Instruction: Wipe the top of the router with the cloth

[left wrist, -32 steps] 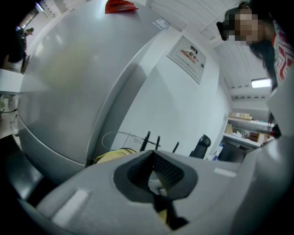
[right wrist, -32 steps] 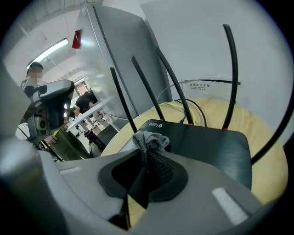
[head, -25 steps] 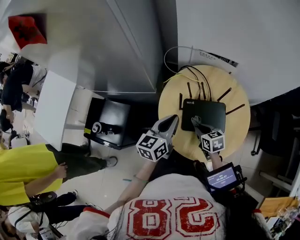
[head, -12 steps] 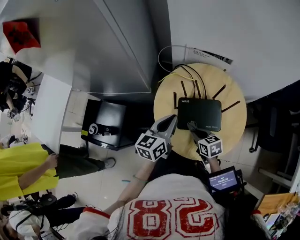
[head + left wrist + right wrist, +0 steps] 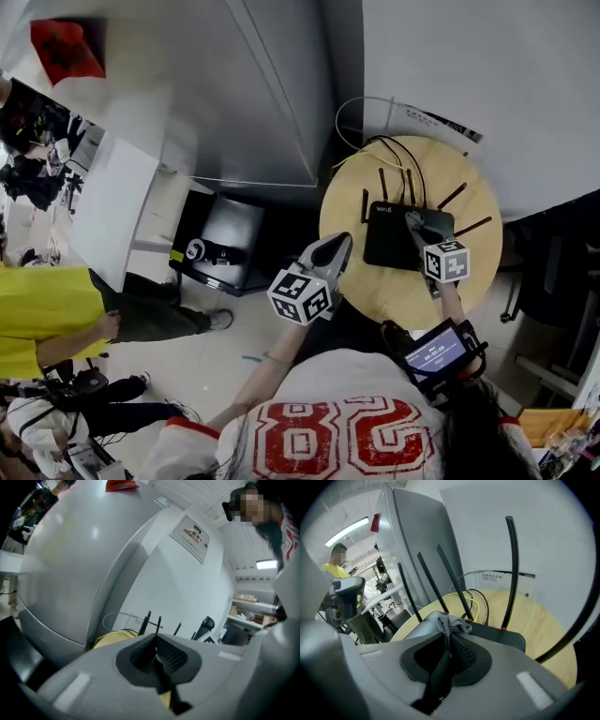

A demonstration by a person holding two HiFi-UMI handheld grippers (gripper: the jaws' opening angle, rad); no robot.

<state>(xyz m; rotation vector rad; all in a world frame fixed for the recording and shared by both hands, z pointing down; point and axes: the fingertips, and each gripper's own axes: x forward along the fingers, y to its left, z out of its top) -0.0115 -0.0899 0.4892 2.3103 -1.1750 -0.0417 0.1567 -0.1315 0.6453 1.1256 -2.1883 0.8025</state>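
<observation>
Grey knitted cloth (image 5: 454, 626) on flat black router (image 5: 389, 242)
Your right gripper (image 5: 417, 223) pinches it; your left gripper (image 5: 339, 242) is closed, empty.

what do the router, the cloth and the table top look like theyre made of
Router: looks like hard black plastic, with a smooth, matte, flat top and thin rigid antennas.
Cloth: grey woven or knitted fabric, perhaps microfibre; a textured weave shows and it bunches softly.
Table: pale wood or wood-look laminate; even yellowish surface, grain too faint to tell which.
</observation>
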